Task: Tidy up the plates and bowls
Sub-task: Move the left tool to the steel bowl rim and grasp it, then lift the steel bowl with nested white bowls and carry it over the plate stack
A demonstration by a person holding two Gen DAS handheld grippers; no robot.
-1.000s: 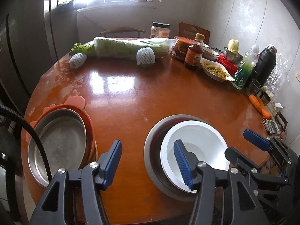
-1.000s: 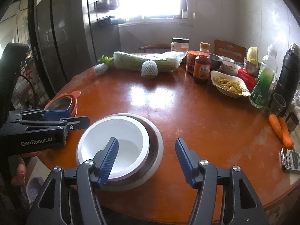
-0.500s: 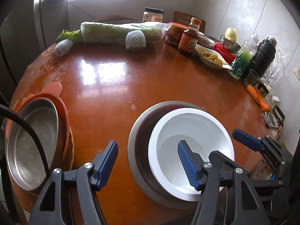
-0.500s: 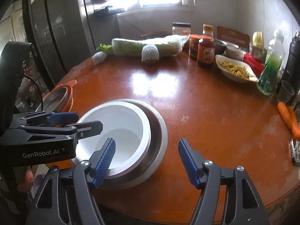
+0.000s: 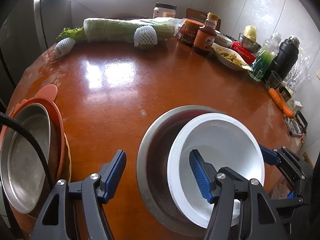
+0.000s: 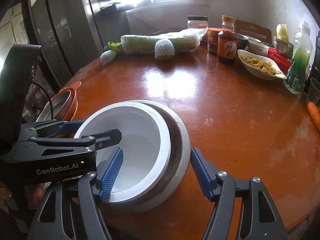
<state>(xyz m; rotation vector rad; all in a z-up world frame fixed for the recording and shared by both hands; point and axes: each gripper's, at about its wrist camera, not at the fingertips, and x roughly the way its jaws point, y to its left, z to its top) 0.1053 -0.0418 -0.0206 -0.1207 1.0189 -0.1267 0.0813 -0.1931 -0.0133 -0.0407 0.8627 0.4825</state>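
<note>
Both grippers have dropped closer and their jaws have just been opening: the left gripper [image 5: 158, 175] and right gripper [image 6: 156, 175] now straddle opposite rims of the white bowl [image 6: 136, 140] nested in the steel bowl [image 6: 180, 140], unclenched, likely ready to lift.

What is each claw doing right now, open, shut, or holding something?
Left claw: open, straddling the rims of the white bowl and the steel bowl, not gripping.
Right claw: open, straddling the same rims opposite, not gripping.
</note>
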